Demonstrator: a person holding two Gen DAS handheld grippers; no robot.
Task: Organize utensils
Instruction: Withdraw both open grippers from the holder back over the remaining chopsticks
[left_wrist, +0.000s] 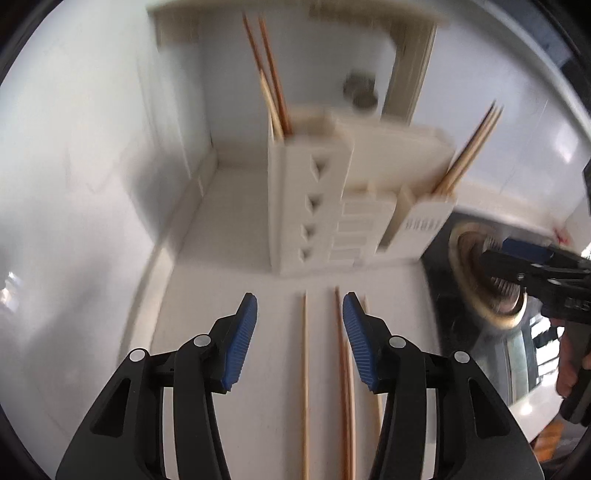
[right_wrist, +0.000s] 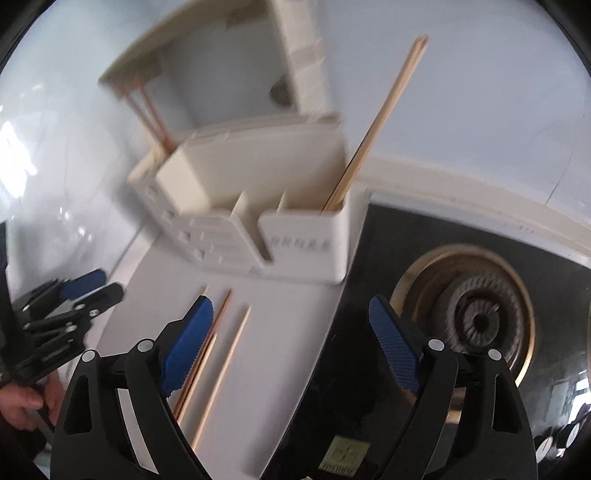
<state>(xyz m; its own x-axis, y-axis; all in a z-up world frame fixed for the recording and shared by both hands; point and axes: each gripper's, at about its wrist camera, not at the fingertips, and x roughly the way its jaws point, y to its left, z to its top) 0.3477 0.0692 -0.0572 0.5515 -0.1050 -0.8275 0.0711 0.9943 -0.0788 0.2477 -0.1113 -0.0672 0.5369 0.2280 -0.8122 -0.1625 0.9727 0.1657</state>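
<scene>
A cream utensil holder (left_wrist: 332, 199) stands on the white counter, also in the right wrist view (right_wrist: 258, 206). Chopsticks stand in its left compartment (left_wrist: 271, 81) and its right compartment (left_wrist: 469, 151) (right_wrist: 373, 129). Several loose wooden chopsticks (left_wrist: 305, 380) lie on the counter (right_wrist: 221, 369). My left gripper (left_wrist: 300, 328) is open and empty, low over the loose chopsticks. My right gripper (right_wrist: 291, 343) is open and empty, at the counter's right edge, right of the loose chopsticks; it shows at the right of the left wrist view (left_wrist: 532, 269).
A black stove top with a gas burner (right_wrist: 476, 317) lies right of the counter, also in the left wrist view (left_wrist: 491, 277). White tiled walls close the back and left. A cream shelf (left_wrist: 406, 59) hangs above the holder.
</scene>
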